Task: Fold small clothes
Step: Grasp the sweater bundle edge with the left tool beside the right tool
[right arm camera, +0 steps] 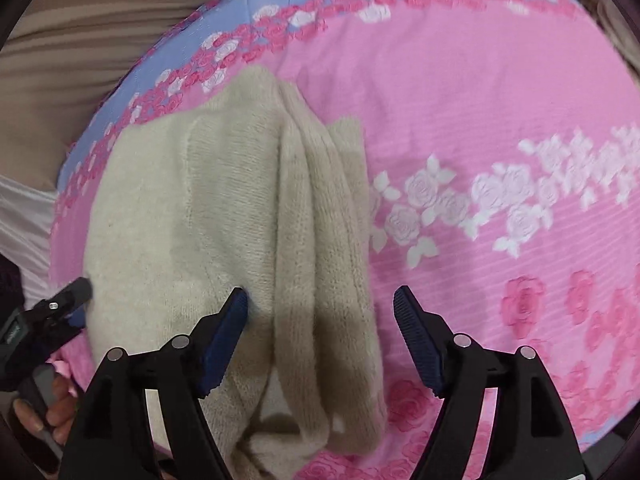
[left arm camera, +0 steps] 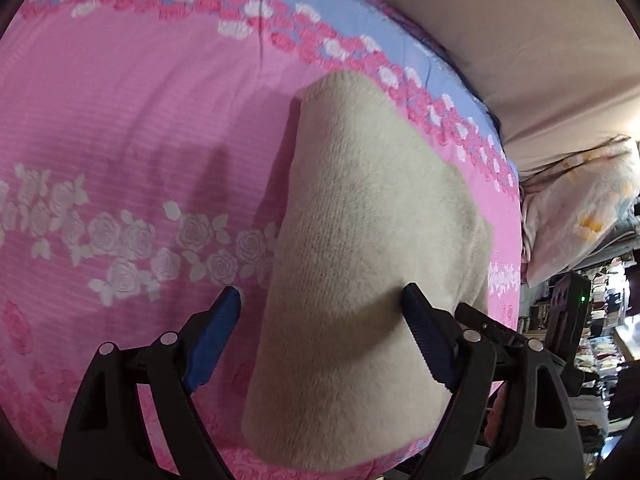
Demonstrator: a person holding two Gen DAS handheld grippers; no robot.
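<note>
Left gripper: your jaws stand wide apart and grasp nothing; the blue pads flank the near end of the sweater. One pad lies over the pink cover, and the other sits at the sweater's surface; whether it touches the knit cannot be told.
Right gripper: released, with the jaws spread. The left pad lies over the sweater and the right pad is above the bare cover. The folded ridge runs up between them, and neither pad presses it.
Sweater: cream, fuzzy knit, folded into a long bundle. It lies flat on the cover, near the blue edge. In your right view several layers stack along its right side, like ribs.
Cover: pink, with a band of white roses across the middle, darker pink roses near you, and a blue border with small roses at the far side.
Hand: your fingers wrap the other gripper's handle, at the lower left of the right view.
Surroundings: beige fabric lies beyond the blue border. A pale printed bundle sits at the right of the left view.
</note>
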